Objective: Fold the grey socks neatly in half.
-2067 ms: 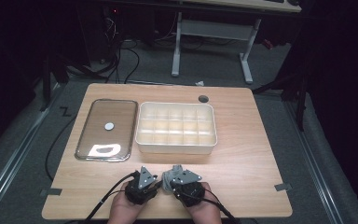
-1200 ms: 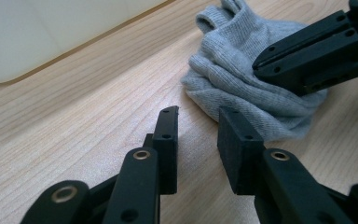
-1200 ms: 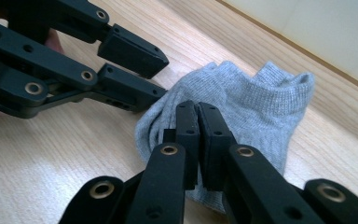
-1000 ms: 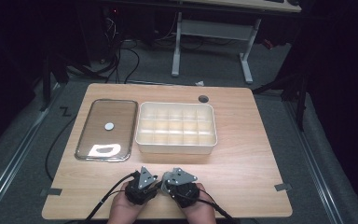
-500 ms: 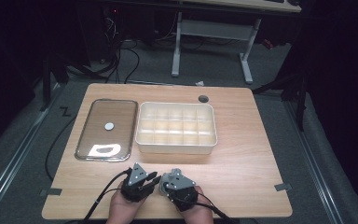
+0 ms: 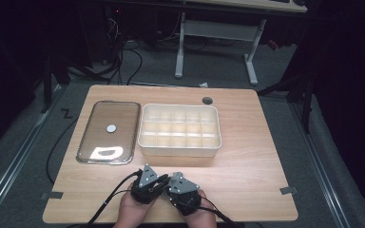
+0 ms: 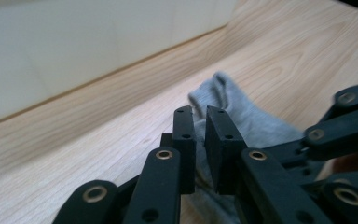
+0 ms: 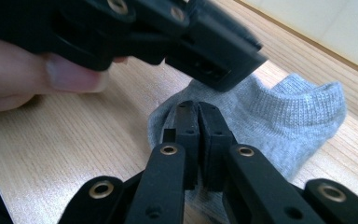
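Nearly closed, with a thin slit between them: so stand the jaws of the left gripper (image 7: 200, 135), set over a grey sock (image 7: 242, 116) whose fabric shows in the gap and beyond the tips; whether cloth is truly pinched there, cannot tell. Pressed together, or all but, stand the jaws of the right gripper (image 8: 198, 123), resting on the same sock (image 8: 289, 116), with no clear sign of fabric caught between them. Flat on the tabletop (image 6: 247, 166) lies that sock, ribbed cuff pointing away toward the tray. Close above it in the right gripper view crosses the other gripper, a thumb pressed on its body.

Seen from the high view, side by side and touching at the near edge: left gripper (image 6: 148, 184) and right gripper (image 6: 180, 189), each in a hand. Farther back, a white compartment tray (image 6: 179, 146); just beside it on the left, a clear lid (image 6: 108, 133) lying flat.
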The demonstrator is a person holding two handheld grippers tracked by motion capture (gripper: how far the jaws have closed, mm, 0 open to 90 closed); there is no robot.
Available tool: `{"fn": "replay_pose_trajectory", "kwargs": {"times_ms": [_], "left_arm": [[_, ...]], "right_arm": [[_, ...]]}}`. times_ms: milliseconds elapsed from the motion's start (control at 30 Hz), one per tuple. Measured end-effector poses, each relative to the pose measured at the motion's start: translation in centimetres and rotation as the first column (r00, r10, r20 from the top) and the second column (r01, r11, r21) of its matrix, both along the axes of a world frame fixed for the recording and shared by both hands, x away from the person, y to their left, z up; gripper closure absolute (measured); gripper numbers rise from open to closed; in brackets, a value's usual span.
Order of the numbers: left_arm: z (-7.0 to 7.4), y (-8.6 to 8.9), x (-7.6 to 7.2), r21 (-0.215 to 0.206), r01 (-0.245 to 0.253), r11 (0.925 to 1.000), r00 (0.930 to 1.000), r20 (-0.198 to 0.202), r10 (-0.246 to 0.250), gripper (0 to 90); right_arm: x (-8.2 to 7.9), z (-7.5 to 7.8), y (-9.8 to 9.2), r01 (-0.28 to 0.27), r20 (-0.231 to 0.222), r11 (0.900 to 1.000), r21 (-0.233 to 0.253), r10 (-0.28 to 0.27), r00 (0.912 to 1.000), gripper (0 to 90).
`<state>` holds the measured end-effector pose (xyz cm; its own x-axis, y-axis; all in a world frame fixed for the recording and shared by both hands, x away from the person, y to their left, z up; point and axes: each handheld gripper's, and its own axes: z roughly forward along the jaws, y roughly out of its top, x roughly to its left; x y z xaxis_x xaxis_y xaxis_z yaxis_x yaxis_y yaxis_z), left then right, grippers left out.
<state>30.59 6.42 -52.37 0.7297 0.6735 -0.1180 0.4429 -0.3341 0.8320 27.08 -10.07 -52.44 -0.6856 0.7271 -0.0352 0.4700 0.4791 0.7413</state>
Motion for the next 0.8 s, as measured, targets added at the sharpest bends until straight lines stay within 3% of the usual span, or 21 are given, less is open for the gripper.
{"fn": "replay_pose_trajectory", "kwargs": {"times_ms": [167, 267, 367, 500, 700, 800], "left_arm": [[-0.7, 0.1, 0.3, 0.017, -0.004, 0.9998, 0.9999, -0.015, 0.004, 82.7], [-0.7, 0.0, 0.2, 0.021, -0.003, 0.9998, 1.0, -0.008, 0.003, 82.6], [-0.7, 0.0, 0.3, 0.027, 0.004, 0.9996, 1.0, -0.007, -0.004, 82.6], [-0.8, 0.0, 0.2, 0.025, 0.004, 0.9997, 1.0, -0.002, -0.004, 82.6], [-0.8, -0.1, 0.2, 0.028, 0.006, 0.9996, 1.0, 0.003, -0.006, 82.4], [-0.8, 0.0, 0.2, 0.03, 0.005, 0.9995, 1.0, 0.004, -0.006, 82.1]], "right_arm": [[0.1, 0.3, -0.1, -0.007, -0.008, 1.0, 0.012, 0.007, 0.9999, 87.0], [-0.1, 2.6, -1.6, 0.017, 0.048, 0.997, 0.072, -0.02, 0.9986, 87.1], [0.2, 3.7, -2.8, 0.045, 0.069, 0.996, 0.083, -0.051, 0.9964, 86.4], [0.4, 3.0, -3.2, 0.05, 0.03, 0.996, 0.071, -0.052, 0.9982, 85.1], [-0.1, 2.8, -2.9, 0.027, 0.04, 0.995, 0.091, -0.031, 0.9987, 82.6], [0.1, 2.1, -2.9, 0.045, 0.017, 0.998, 0.052, -0.046, 0.9988, 79.8]]}}
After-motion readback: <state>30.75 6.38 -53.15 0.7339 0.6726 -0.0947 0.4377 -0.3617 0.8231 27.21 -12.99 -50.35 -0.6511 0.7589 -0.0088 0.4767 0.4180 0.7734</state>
